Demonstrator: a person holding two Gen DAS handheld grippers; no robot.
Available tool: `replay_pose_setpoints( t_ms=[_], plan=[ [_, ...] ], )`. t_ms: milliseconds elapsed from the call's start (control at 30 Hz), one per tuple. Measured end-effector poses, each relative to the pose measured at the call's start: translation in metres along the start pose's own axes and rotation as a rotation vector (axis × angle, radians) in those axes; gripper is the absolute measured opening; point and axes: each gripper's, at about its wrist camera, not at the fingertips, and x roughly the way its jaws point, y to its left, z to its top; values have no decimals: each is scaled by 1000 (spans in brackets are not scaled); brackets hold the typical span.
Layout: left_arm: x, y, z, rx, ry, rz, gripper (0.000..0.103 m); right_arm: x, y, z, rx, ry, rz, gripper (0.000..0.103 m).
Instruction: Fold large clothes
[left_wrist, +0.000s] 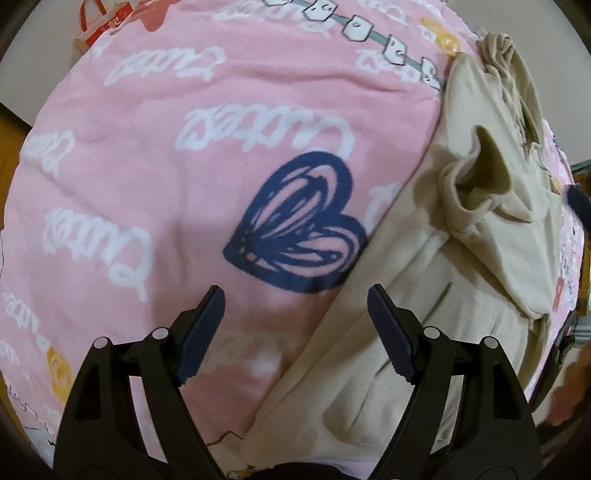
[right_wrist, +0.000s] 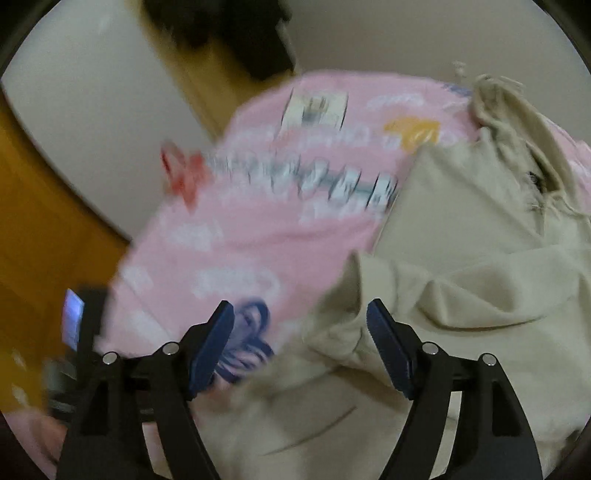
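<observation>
Left wrist view, we are hovering our left gripper (left_wrist: 295, 295), jaws apart, over the beige cotton hoodie (left_wrist: 424, 295) lying on the pink printed fleece blanket (left_wrist: 147, 184), right gripper (right_wrist: 300, 314) jaws likewise gaping.

Blanket (left_wrist: 147, 155): pink, white script lettering repeated, navy scribbled heart (left_wrist: 299, 229), yellow-orange blobs, string of white cube shapes on teal line (blurred in right wrist view). Hoodie (left_wrist: 461, 258): plain beige, matching beige drawstring. Gripper pads (left_wrist: 201, 332): dark blue, ribbed; arms black. Floor (right_wrist: 33, 229): orange-brown wood. Bag (left_wrist: 107, 18): red and white.
</observation>
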Motion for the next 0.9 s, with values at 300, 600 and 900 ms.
replay_pose_setpoints(
  t_ms=[300,600,900],
  plan=[
    [-22,-75,41,96,-58,-191,78,-105,-170,-39,258,-44,-358,82],
    [-13,-160,101,283,9,-185,78,-144,-247,-115,432,-5,-395,82],
    [34,-178,125,262,147,-46,47,-148,-261,-120,436,-35,-399,81]
  ],
)
